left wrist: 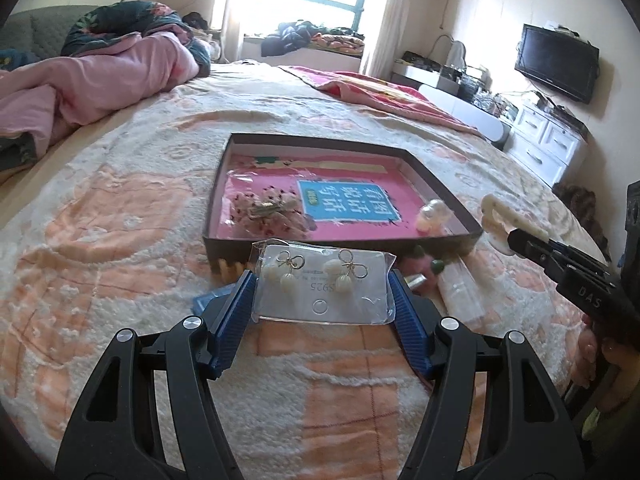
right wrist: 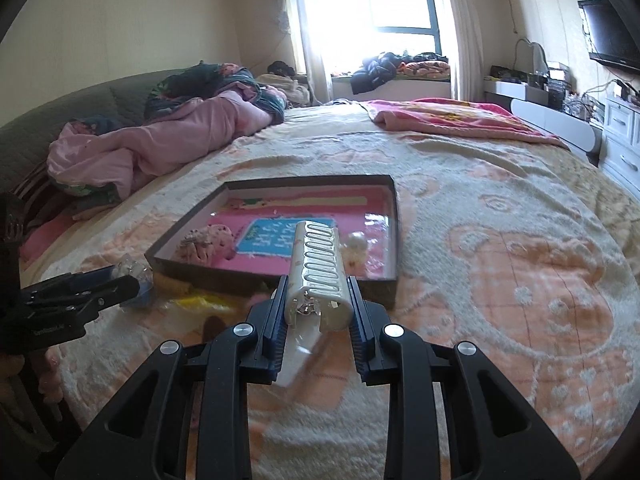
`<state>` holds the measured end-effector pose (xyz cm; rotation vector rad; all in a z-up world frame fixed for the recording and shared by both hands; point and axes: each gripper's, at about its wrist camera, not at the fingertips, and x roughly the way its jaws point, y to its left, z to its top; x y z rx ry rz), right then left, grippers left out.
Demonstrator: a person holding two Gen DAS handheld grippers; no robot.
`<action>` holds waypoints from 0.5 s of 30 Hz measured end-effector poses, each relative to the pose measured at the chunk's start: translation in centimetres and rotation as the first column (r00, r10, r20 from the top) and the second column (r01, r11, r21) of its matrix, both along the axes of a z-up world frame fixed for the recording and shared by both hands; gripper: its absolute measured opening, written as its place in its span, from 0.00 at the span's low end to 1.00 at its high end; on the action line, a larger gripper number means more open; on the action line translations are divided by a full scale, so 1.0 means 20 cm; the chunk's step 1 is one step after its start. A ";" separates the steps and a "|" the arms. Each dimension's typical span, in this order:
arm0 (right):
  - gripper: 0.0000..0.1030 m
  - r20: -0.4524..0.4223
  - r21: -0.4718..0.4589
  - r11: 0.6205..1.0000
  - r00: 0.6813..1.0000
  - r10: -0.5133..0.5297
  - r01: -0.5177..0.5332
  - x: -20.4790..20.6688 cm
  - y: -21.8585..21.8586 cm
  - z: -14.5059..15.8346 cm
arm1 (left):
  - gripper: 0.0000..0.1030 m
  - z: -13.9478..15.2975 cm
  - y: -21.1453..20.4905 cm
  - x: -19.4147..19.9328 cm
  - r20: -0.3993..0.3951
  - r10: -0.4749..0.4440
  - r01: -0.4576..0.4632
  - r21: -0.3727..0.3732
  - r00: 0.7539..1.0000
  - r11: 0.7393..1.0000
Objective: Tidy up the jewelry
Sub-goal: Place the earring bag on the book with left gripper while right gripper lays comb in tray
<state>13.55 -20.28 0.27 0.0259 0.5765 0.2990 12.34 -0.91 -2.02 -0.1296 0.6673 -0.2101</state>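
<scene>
A clear packet of pearl bow earrings (left wrist: 324, 284) is clamped by its side edges between the blue pads of the left gripper (left wrist: 323, 296), just short of the near wall of the shallow box (left wrist: 440, 176) lying on the bed (left wrist: 120, 216). A cream hair claw (right wrist: 318, 264) is clamped in the right gripper (right wrist: 318, 312), held in front of the box's near right corner. The step in hand appears to be carrying both pieces into the box. Each piece is best lifted clear of the wall before being moved inward. The packet is flimsy, so it is best kept level and released only once low over the pink floor, in the bare patch between the pink fabric bow (left wrist: 264, 208) and the pearl piece (left wrist: 430, 216). The claw is best set down beside them, not on top.
</scene>
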 end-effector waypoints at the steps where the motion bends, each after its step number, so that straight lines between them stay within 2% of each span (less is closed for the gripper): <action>1: 0.25 0.002 0.000 1.000 1.000 0.005 -0.005 0.01 0.01 0.01 | 0.55 0.01 0.01 0.01 0.002 0.005 -0.005 -0.002 1.000 1.000; 9: 0.25 0.023 -0.012 0.999 0.999 0.032 -0.032 0.11 0.06 0.05 | 0.55 0.05 0.07 0.12 -0.006 0.042 -0.042 -0.014 0.999 0.999; 15: 0.25 0.036 -0.020 1.000 0.999 0.019 -0.019 0.20 0.05 0.07 | 0.55 0.08 0.06 0.22 0.007 0.048 -0.048 0.006 0.999 0.999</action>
